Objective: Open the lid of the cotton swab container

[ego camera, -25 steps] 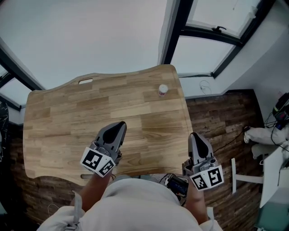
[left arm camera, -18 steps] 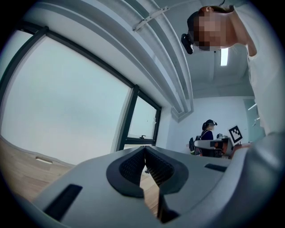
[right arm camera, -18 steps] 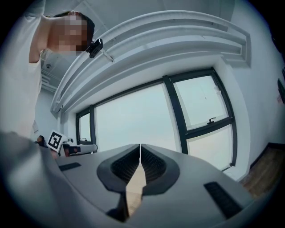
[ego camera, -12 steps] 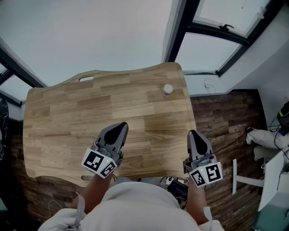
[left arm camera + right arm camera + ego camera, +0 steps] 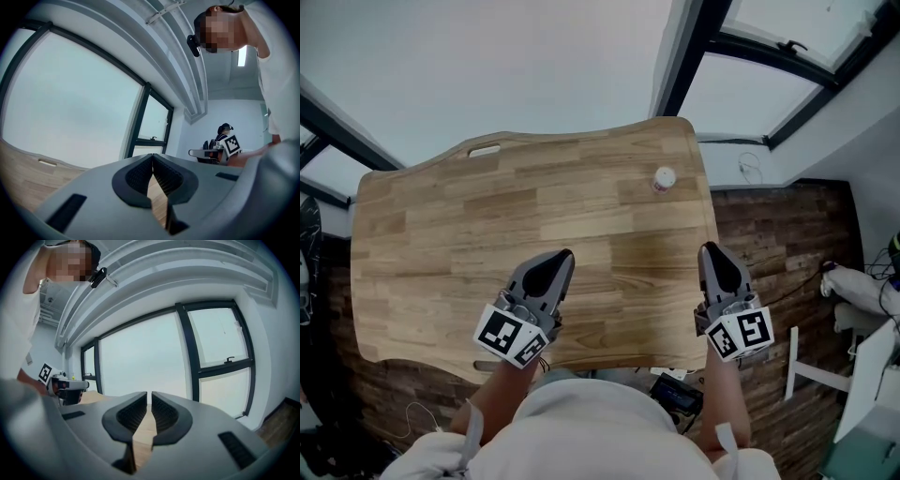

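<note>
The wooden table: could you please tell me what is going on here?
A person stands at the wooden table with a hand-held gripper in each hand. The left hand-held gripper and the right hand-held gripper are both shut and empty, at the table's near side. The cotton swab container stands untouched by the far right corner, apart from both.

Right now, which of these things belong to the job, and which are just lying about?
Belonging to the job:
- cotton swab container, standing near the far right corner of the wooden table
- left hand-held gripper, shut, empty
- right hand-held gripper, shut, empty

Just lying about:
- white cable on the floor by the window
- black device below the table's near edge
</note>
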Demonstrator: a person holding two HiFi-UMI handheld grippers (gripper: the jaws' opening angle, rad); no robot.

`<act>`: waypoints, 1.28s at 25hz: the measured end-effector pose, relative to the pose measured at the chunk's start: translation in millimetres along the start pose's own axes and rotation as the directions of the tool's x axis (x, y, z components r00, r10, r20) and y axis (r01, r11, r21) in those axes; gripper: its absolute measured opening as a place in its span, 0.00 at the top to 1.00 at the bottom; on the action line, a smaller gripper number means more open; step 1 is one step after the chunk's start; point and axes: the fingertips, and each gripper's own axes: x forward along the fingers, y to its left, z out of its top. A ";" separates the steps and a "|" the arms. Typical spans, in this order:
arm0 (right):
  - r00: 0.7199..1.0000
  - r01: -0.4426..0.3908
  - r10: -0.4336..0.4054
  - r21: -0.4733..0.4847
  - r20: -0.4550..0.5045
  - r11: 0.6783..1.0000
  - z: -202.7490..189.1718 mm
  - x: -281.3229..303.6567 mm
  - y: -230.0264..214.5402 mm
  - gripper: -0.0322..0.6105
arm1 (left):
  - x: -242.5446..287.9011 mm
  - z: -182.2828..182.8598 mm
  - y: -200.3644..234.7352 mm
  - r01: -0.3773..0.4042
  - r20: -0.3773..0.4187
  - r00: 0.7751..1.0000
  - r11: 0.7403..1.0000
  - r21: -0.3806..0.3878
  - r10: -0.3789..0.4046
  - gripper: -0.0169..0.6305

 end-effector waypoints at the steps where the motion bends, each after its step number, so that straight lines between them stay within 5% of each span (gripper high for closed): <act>1: 1.000 -0.005 0.005 -0.011 -0.012 1.000 -3.9 6.8 -3.9 0.92 | 0.8 -1.6 1.1 -0.001 -0.003 1.000 1.000 -0.002 0.001 0.95; 15: 0.991 -0.021 0.018 -0.019 -0.132 1.000 -71.6 97.2 -57.5 0.91 | 20.8 -24.8 1.4 0.007 -0.055 0.998 1.000 -0.010 -0.008 0.95; 21: 0.985 0.000 0.016 0.092 -0.169 0.996 -104.3 123.6 -81.0 0.81 | 31.4 -37.9 2.8 0.001 -0.077 0.997 1.000 -0.002 -0.002 0.95; 32: 0.958 -0.006 0.019 0.044 -0.287 0.999 -150.1 163.4 -91.8 0.69 | 64.5 -75.0 26.1 -0.065 -0.142 0.987 0.997 0.035 0.069 0.95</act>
